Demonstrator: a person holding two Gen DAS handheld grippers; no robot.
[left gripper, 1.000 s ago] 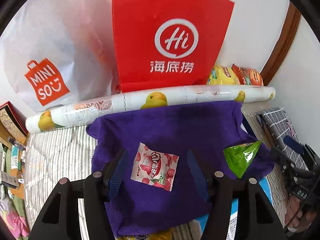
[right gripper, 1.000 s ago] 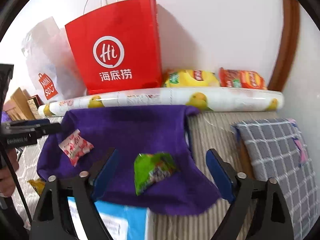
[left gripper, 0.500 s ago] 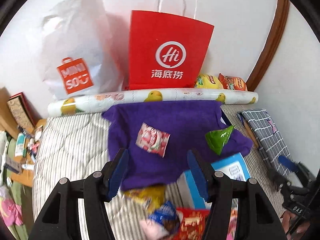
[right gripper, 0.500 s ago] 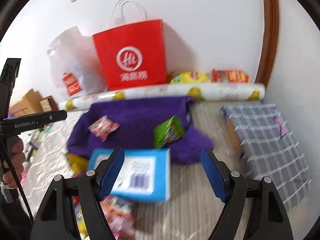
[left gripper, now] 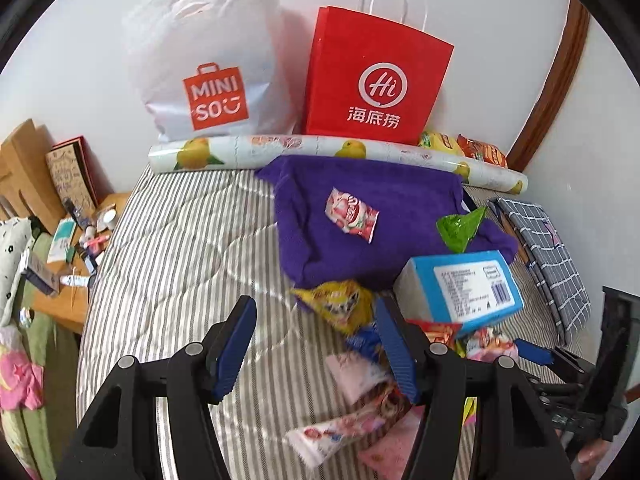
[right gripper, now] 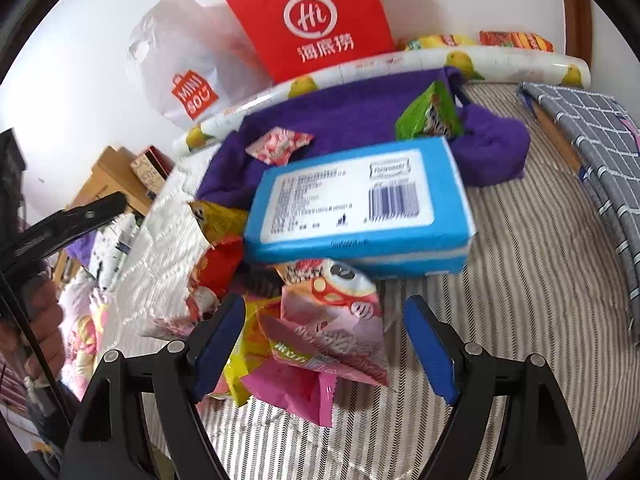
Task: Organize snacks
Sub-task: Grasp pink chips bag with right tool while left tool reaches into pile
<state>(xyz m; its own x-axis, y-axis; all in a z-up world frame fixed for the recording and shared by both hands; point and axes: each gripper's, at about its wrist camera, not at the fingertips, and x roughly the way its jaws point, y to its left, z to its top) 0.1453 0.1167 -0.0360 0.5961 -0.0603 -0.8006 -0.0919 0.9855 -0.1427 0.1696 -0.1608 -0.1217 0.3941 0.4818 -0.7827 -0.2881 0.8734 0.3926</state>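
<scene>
Both claws hover over the snack pile on the striped bed, just in front of the blue box. Left claw gapes wide, nothing gripped. Right claw is opening, a pink packet below its blue pads, untouched.

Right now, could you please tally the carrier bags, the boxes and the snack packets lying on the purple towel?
Carrier bags: 2, the white bag and the red bag.
Packets on the purple towel: 2, the pink packet and the green packet.
Boxes: 1, the blue box.
Total: 5.
</scene>
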